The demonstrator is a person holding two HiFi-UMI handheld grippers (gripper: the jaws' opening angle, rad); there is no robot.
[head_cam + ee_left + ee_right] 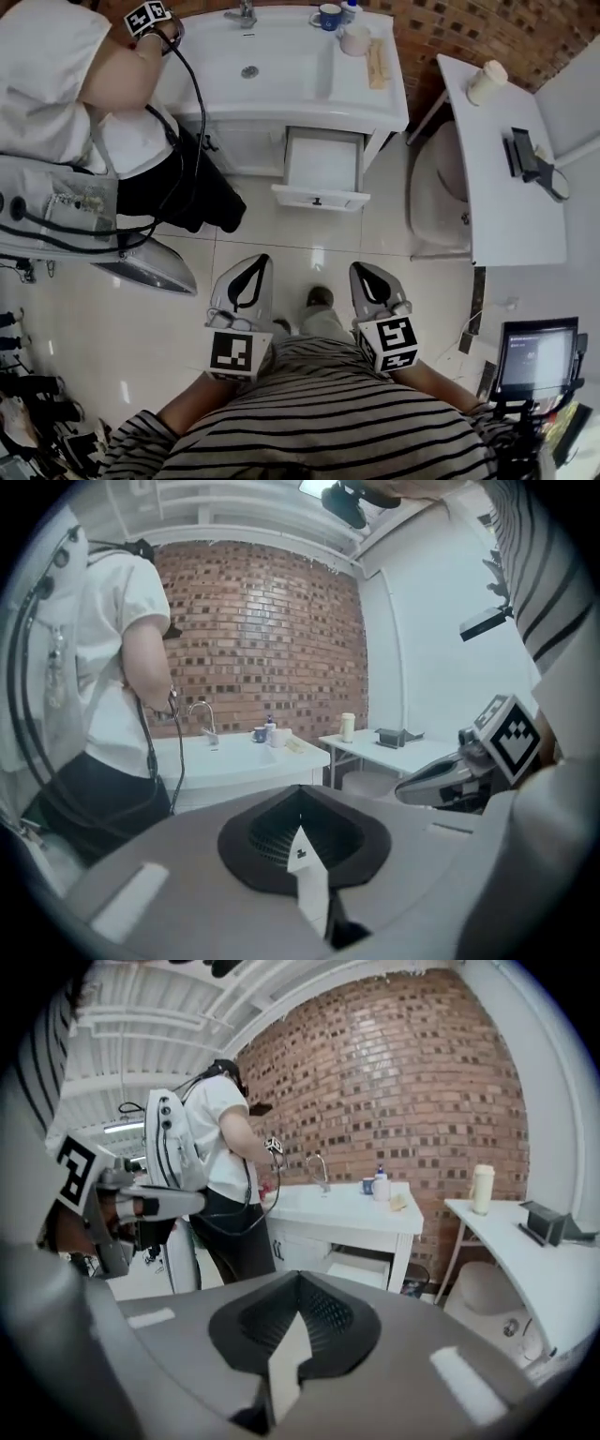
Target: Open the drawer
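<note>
The white sink cabinet [281,66] stands at the far side of the floor, and its drawer [322,164] on the right is pulled out, with a small dark handle on its front panel [319,198]. The open drawer [361,1267] also shows in the right gripper view, under the counter. My left gripper [251,272] and right gripper [367,277] are held side by side close to my body, well back from the cabinet, both pointing toward it. Each is shut with nothing between its jaws, as seen for the left gripper [300,794] and the right gripper [298,1279].
A person in a white shirt [56,84] stands at the sink's left with cables hanging down. A white side table [497,169] with a cup [486,82] and a stool [436,192] stand to the right. Mugs [328,16] sit on the counter. A screen [536,356] is near right.
</note>
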